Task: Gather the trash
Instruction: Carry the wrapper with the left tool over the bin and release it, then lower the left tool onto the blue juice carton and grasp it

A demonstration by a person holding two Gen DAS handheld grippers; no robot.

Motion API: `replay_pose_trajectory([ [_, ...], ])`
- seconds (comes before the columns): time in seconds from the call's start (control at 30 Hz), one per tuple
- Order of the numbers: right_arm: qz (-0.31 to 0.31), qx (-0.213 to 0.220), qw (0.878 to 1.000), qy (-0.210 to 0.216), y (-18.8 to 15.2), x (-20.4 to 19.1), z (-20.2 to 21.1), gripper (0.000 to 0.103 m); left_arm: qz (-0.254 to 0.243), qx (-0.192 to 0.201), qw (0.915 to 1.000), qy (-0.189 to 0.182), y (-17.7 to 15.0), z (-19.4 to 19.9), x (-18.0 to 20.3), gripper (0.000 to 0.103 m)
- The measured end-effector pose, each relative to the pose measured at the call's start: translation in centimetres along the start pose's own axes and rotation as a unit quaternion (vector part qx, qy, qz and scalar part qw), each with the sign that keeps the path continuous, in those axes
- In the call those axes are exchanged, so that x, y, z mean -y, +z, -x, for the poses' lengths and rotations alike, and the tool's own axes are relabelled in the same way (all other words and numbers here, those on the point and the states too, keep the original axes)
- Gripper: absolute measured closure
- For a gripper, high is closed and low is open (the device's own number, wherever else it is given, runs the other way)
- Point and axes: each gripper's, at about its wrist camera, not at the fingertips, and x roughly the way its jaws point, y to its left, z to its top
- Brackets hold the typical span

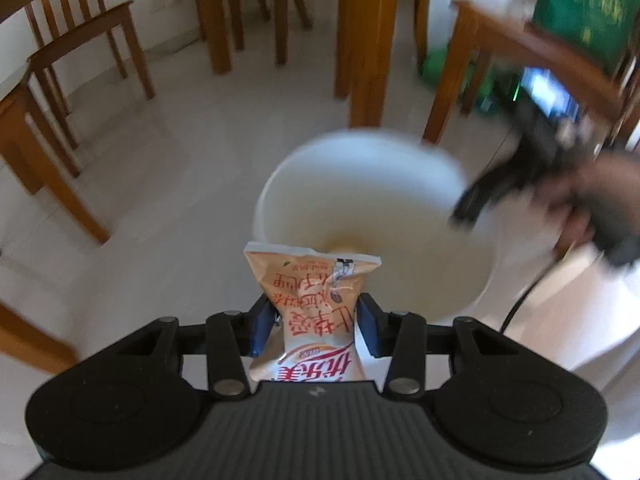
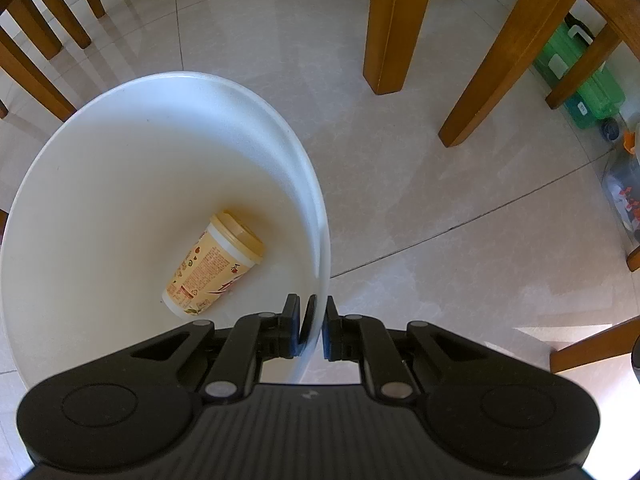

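My left gripper [image 1: 316,324] is shut on a crumpled beige snack packet [image 1: 314,300] with red lettering, held just short of the near rim of a white bucket [image 1: 360,184], which looks blurred. My right gripper [image 2: 312,328] is shut on the bucket's rim [image 2: 318,248], one finger inside the wall and one outside. A yellow-lidded paper drink cup [image 2: 214,264] lies on its side at the bucket's bottom. In the left wrist view the right gripper [image 1: 468,208] shows at the bucket's right rim, held by a person's hand [image 1: 592,196].
Wooden chairs [image 1: 80,52] and table legs [image 2: 394,28] stand on the pale tiled floor [image 2: 440,200] around the bucket. A green plastic crate [image 2: 580,76] sits under a chair at the right, with a clear box [image 2: 624,196] nearby.
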Motion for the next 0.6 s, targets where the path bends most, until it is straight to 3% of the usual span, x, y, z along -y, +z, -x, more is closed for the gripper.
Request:
replay_pose_trajectory([
  [0.13,0.004,0.001,1.0,0.0,0.0,0.1,0.0,0.09,0.01,0.023,0.9991,-0.033,2.5,-0.4,1.8,0.054],
  [0.2,0.005,0.001,1.0,0.001,0.0,0.1,0.0,0.09,0.008,0.027,0.9986,-0.045,3.2,-1.1,3.3,0.028],
  [0.23,0.004,0.001,1.0,0.002,0.0,0.1,0.0,0.09,0.012,0.03,0.9985,-0.045,3.3,-1.4,3.9,0.01],
  [0.43,0.004,0.001,1.0,0.006,-0.1,0.3,0.2,0.09,0.024,0.026,0.999,-0.028,2.3,-2.7,4.2,0.007],
  [0.6,0.006,0.001,1.0,0.005,-0.1,0.4,0.2,0.09,0.04,0.029,0.9988,0.0,1.0,-1.9,2.0,0.007],
])
